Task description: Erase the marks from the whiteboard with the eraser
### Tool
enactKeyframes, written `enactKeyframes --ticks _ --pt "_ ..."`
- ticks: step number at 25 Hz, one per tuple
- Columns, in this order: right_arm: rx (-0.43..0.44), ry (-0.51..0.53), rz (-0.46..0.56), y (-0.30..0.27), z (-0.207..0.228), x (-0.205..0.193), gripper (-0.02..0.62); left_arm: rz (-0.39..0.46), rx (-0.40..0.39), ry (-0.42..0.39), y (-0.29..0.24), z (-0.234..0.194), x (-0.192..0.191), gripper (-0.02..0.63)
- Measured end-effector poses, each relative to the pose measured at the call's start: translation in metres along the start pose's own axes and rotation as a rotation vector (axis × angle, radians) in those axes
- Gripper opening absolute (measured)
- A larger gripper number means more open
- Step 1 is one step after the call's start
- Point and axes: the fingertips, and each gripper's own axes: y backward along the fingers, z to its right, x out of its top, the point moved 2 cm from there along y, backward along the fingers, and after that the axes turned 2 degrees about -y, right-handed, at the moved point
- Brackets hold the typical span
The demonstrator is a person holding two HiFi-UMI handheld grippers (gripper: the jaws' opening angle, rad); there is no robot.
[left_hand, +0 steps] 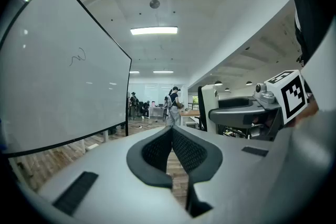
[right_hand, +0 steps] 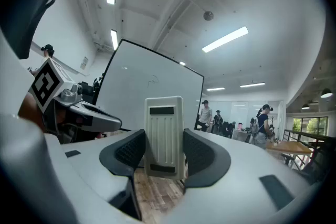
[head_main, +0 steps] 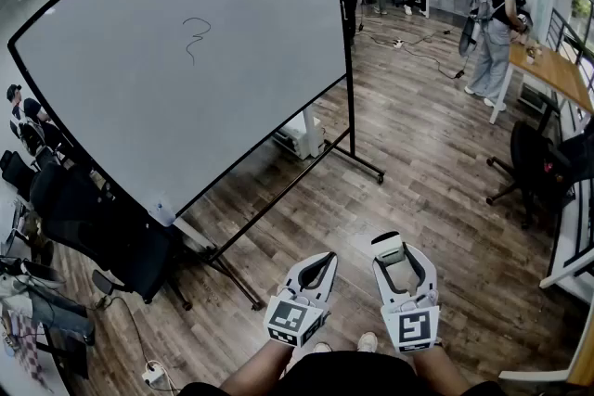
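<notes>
Two grippers show at the bottom of the head view, side by side over a wood floor [head_main: 418,153]. The left gripper [head_main: 323,261] is there with the right gripper [head_main: 399,248] just beside it. A pale eraser [head_main: 389,246] sits at the tips of the right gripper, with its long axis running forward, away from us. The whiteboard [head_main: 186,60] stands well apart, ahead and to the left, on a wheeled stand [head_main: 367,170]. We read one squiggle mark [head_main: 195,40] on its upper half. Black chairs [head_main: 102,227] crowd the board's lower left edge. People [head_main: 492,32] and a desk [head_main: 557,74] occupy the far right.

From the left gripper view, we see its jaws pressed together with nothing between them. The board rises at the left, and the mark [left_hand: 77,56] is small but legible. The right gripper appears at the right. This view does not show the eraser's face.

From the right gripper view, we see the jaws clamped on the eraser [right_hand: 164,136], one pad on each long side. The eraser stands upright between them, ribbed face toward the camera, with a dark strip near each end. Its top end overlaps the board [right_hand: 152,92] behind it. The mark there is only a faint trace. Only this view shows the grip itself.
</notes>
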Motion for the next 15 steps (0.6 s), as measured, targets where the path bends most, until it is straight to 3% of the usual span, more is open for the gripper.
enactKeyframes --ticks 9,15 --pt "-0.007 -0.008 -0.006 0.004 -0.001 -0.003 0.249 0.004 0.005 -0.005 0.006 0.002 0.0 0.018" --pt "0.009 -0.128 0.056 0.005 0.02 0.009 0.25 0.022 0.015 -0.03 -0.005 0.004 0.021 0.018"
